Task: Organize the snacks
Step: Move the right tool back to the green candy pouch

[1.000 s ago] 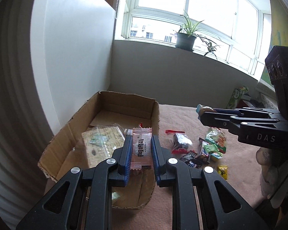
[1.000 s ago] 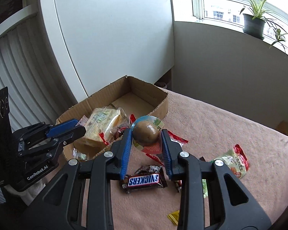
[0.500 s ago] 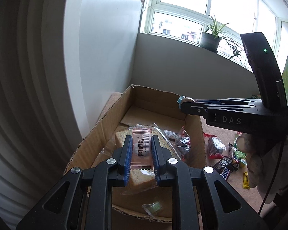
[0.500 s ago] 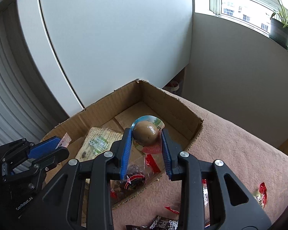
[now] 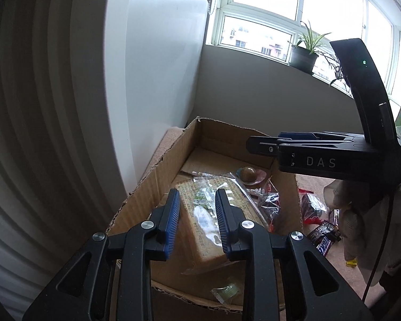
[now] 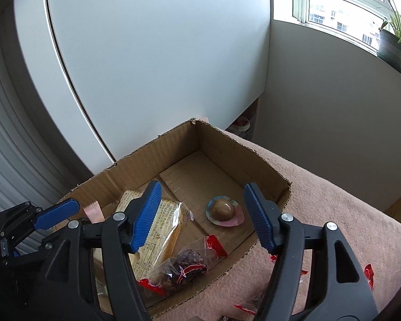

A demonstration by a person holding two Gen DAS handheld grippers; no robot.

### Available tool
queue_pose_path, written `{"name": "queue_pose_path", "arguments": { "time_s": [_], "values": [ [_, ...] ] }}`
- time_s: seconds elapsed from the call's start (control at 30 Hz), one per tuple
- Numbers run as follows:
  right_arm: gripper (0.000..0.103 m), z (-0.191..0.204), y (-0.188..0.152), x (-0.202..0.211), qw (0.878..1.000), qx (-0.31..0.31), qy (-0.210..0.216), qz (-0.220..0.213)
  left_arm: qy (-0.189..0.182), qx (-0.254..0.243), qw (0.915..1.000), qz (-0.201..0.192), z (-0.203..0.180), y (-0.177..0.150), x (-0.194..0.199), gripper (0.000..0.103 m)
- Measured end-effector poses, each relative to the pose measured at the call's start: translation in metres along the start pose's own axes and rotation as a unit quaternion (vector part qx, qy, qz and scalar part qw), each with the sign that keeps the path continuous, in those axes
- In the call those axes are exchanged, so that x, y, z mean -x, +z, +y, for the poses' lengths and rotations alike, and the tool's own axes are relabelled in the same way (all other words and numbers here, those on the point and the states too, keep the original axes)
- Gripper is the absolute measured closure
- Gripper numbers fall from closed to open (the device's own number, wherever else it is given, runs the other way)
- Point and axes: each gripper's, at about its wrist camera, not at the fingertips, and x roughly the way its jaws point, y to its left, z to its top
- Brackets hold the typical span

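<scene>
The cardboard box [image 6: 222,144] sits in the middle of the right wrist view on a pink blanket [image 6: 334,214], its open top facing up. The right gripper [image 6: 200,214] hangs above it with its jaws opening and nothing between them; the blue pads stand clear of everything. Directly below the gap, on the box floor, lies the egg-shaped snack [image 6: 223,210] in its round pastel wrapper. Left of it is a wrapped cracker pack [image 6: 157,227], and at lower centre a clear bag of dark pieces [image 6: 184,267] with red ends.

In the left wrist view the left gripper [image 5: 196,224] is at lower centre over the same box [image 5: 152,176], jaws also opening, with no snack gripped between the pads. A pale pink sachet [image 6: 93,211] shows just beside its blue finger at the left of the right wrist view; whether it still touches the pad is hard to tell. More wrapped snacks [image 5: 320,230] lie on the blanket at the right edge. A potted plant [image 5: 304,53] stands on the windowsill at upper right.
</scene>
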Motion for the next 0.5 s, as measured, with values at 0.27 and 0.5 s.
{"name": "queue_pose_path", "arguments": {
  "time_s": [0.27, 0.5],
  "values": [
    [0.036, -0.009, -0.01, 0.038, 1.0, -0.003, -0.013, -0.014, -0.017, -0.006, 0.9998, -0.012, -0.014, -0.002, 0.018, 0.072],
    [0.036, -0.02, -0.03, 0.075, 0.999, -0.011, -0.029, -0.019, -0.04, -0.018, 0.9989, -0.019, -0.036, -0.004, 0.029, 0.072]
  ]
}}
